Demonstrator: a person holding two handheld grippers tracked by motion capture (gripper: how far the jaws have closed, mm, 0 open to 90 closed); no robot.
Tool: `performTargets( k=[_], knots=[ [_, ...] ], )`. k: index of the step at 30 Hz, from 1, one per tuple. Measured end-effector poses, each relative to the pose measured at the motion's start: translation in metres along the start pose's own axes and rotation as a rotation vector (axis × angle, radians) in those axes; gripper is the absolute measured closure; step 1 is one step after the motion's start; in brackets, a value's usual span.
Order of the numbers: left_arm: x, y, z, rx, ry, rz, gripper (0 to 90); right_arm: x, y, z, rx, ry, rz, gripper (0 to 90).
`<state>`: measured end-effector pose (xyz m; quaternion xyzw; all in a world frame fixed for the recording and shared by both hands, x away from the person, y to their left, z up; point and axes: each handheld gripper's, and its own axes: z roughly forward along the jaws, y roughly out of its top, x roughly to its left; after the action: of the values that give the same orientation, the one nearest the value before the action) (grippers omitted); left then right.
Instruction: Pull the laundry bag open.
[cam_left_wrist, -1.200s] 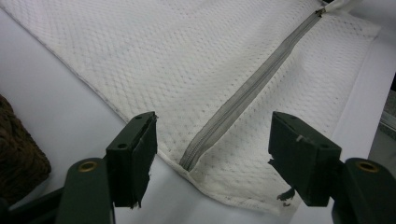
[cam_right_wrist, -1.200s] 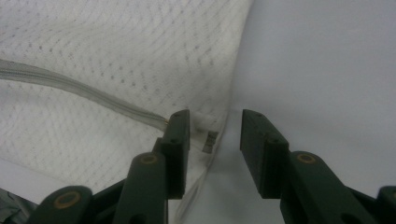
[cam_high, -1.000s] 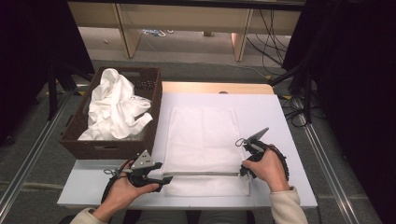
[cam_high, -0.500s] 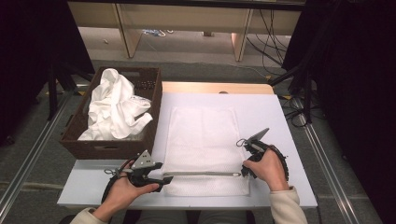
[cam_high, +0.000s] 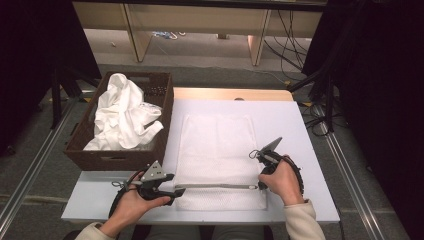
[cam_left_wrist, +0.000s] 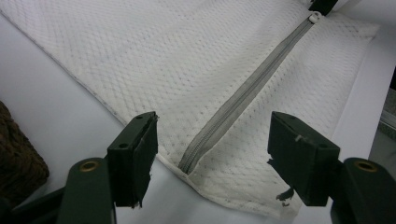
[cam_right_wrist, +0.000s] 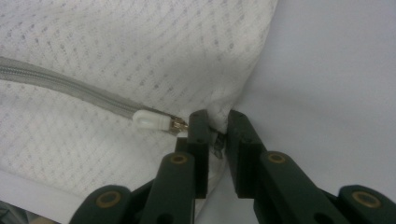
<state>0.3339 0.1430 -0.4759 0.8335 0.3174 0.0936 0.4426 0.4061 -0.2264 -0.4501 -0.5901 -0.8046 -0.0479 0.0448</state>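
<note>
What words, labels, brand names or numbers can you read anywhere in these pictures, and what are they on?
There are none to read. The white mesh bag, its grey zipper and white zipper pull carry no print. The brown basket and the white cloth in it show no label. The left gripper and right gripper bear no markings.

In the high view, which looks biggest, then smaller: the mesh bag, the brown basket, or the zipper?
1. Mesh bag and brown basket: look alike in size, too close to rank.
2. Zipper: by far the smallest, a thin grey strip.
</note>
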Motion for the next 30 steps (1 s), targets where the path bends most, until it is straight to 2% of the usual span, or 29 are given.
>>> performTargets(
  k=[1, 2, 5, 6, 7, 8, 11, 12, 13, 14, 15, 16, 17, 18, 19, 21, 22, 23, 24, 25, 26, 27, 28, 29, 30],
  knots=[
    [0.000, 0.000, 0.000, -0.005, 0.006, -0.001, 33.1, 0.001, 0.000, 0.000, 0.000, -0.006, -0.018, 82.9],
    [0.001, 0.000, 0.000, 0.010, 0.002, 0.010, 33.3, 0.002, 0.002, 0.000, 0.013, -0.008, -0.035, 84.4],
    [0.000, -0.001, 0.001, -0.002, 0.004, 0.010, 36.3, 0.002, 0.002, 0.000, 0.011, -0.005, -0.044, 85.2],
    [-0.002, 0.000, 0.001, -0.005, -0.015, -0.005, 37.3, 0.001, 0.001, 0.000, -0.002, 0.005, -0.047, 85.9],
    [-0.002, 0.000, 0.001, -0.005, -0.015, -0.005, 37.6, 0.001, 0.001, -0.001, 0.003, 0.010, -0.036, 86.1],
    [-0.004, 0.001, 0.003, -0.025, -0.015, 0.000, 37.7, 0.000, 0.001, -0.002, 0.004, 0.013, -0.039, 86.2],
    [-0.005, 0.001, 0.005, -0.036, -0.023, -0.003, 38.0, 0.000, 0.000, -0.004, -0.009, 0.017, -0.049, 86.4],
    [-0.003, 0.003, 0.005, -0.029, -0.022, 0.040, 38.0, 0.000, 0.000, -0.006, -0.015, 0.015, -0.059, 86.5],
    [-0.004, 0.003, 0.006, -0.037, -0.024, 0.032, 38.6, 0.003, -0.001, -0.009, -0.031, 0.012, -0.054, 86.6],
    [-0.005, 0.004, 0.007, -0.037, -0.031, 0.014, 38.8, 0.003, -0.002, -0.011, -0.043, 0.007, -0.078, 86.6],
    [-0.005, 0.004, 0.007, -0.037, -0.031, 0.014, 38.8, 0.003, -0.002, -0.011, -0.043, 0.007, -0.078, 86.6],
    [-0.003, 0.006, 0.006, -0.035, -0.025, 0.060, 38.8, 0.003, -0.002, -0.014, -0.046, 0.011, -0.109, 86.6],
    [-0.003, 0.006, 0.006, -0.035, -0.025, 0.060, 38.7, 0.003, -0.002, -0.014, -0.046, 0.011, -0.109, 86.6],
    [-0.005, 0.008, 0.007, -0.046, -0.042, 0.028, 38.3, 0.009, -0.003, -0.020, -0.023, 0.012, -0.062, 86.6],
    [-0.005, 0.008, 0.007, -0.046, -0.042, 0.028, 38.1, 0.009, -0.003, -0.020, -0.023, 0.012, -0.062, 86.6],
    [-0.007, 0.010, 0.009, -0.059, -0.045, 0.024, 37.6, 0.011, -0.004, -0.023, -0.028, 0.003, -0.076, 86.7],
    [-0.007, 0.011, 0.010, -0.044, -0.059, 0.034, 37.6, 0.009, -0.003, -0.023, -0.042, 0.008, -0.131, 86.7],
    [-0.009, 0.012, 0.012, -0.051, -0.058, 0.036, 37.5, 0.016, -0.005, -0.026, -0.037, 0.001, -0.059, 86.7],
    [-0.009, 0.013, 0.013, -0.047, -0.063, 0.041, 37.4, 0.016, -0.005, -0.026, -0.044, 0.002, -0.067, 86.7],
    [-0.009, 0.014, 0.014, -0.037, -0.077, 0.048, 37.6, 0.011, -0.003, -0.026, -0.076, -0.004, -0.160, 86.8],
    [-0.012, 0.018, 0.018, -0.044, -0.076, 0.060, 37.7, 0.018, -0.005, -0.029, -0.048, -0.002, -0.069, 86.8],
    [-0.012, 0.018, 0.018, -0.044, -0.076, 0.060, 37.9, 0.018, -0.005, -0.029, -0.048, -0.002, -0.069, 86.8],
    [-0.015, 0.024, 0.024, -0.044, -0.093, 0.074, 38.6, 0.017, -0.006, -0.029, -0.101, -0.010, -0.102, 86.8],
    [-0.015, 0.024, 0.024, -0.044, -0.093, 0.074, 39.4, 0.017, -0.006, -0.029, -0.101, -0.010, -0.102, 86.8],
    [-0.019, 0.031, 0.030, -0.041, -0.109, 0.094, 40.9, 0.019, -0.007, -0.034, -0.064, -0.005, -0.083, 86.8]
  ],
)
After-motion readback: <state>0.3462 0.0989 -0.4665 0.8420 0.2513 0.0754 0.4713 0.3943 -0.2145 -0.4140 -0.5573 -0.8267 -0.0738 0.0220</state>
